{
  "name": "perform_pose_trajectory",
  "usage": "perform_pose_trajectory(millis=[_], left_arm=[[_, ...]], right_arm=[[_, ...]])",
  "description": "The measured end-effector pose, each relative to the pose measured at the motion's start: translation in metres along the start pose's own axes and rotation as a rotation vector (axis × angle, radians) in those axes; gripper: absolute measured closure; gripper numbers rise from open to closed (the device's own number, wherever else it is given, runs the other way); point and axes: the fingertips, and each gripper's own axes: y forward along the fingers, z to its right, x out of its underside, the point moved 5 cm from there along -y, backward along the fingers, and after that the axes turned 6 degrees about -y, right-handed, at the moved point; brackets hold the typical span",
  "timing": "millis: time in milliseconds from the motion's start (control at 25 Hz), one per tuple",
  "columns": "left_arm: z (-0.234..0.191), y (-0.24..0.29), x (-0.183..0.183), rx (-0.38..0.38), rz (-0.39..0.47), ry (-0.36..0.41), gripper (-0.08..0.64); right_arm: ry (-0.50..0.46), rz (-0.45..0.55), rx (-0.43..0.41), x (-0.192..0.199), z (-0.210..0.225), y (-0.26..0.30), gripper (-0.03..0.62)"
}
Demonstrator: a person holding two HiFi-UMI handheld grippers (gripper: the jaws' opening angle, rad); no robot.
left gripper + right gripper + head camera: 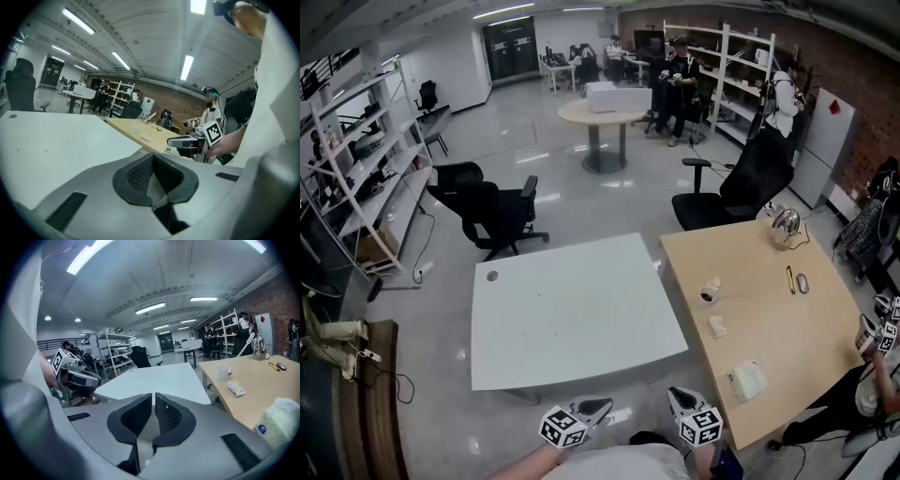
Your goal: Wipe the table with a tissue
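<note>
Ahead, white flat counter (572,309) waiting, unwiped. Left hand-held gripper (592,409), right hand-held gripper (679,400) pressing together, empty. Next: likely fetching white tissue pack (747,381) off tan wooden counter (769,309).

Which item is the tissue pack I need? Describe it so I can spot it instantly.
Look at the wooden table right of the white table. At its near corner, just beyond the right tool, lies the tissue pack. It is a pale, puffy block, larger than the crumpled tissue and white cup farther back.
</note>
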Motion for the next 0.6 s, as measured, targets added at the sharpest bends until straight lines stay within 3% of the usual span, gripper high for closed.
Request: perform_pose_trajectory(millis=[200, 360, 600], left_arm=[[-0.020, 0.009, -0.004, -0.019, 0.014, -0.003, 0.554], [-0.042, 0.029, -0.034, -0.022, 0.016, 0.019, 0.554], [-0.043, 0.071, -0.067, 0.023, 0.020, 0.027, 0.554]], right_arm=[[-0.022, -0.006, -0.019, 0.006, 0.018, 0.026, 0.561], [-0.046, -0.002, -0.008, -0.020, 0.043, 0.051, 0.561], [-0.101, -0.125, 0.040, -0.024, 0.082, 0.055, 0.561]])
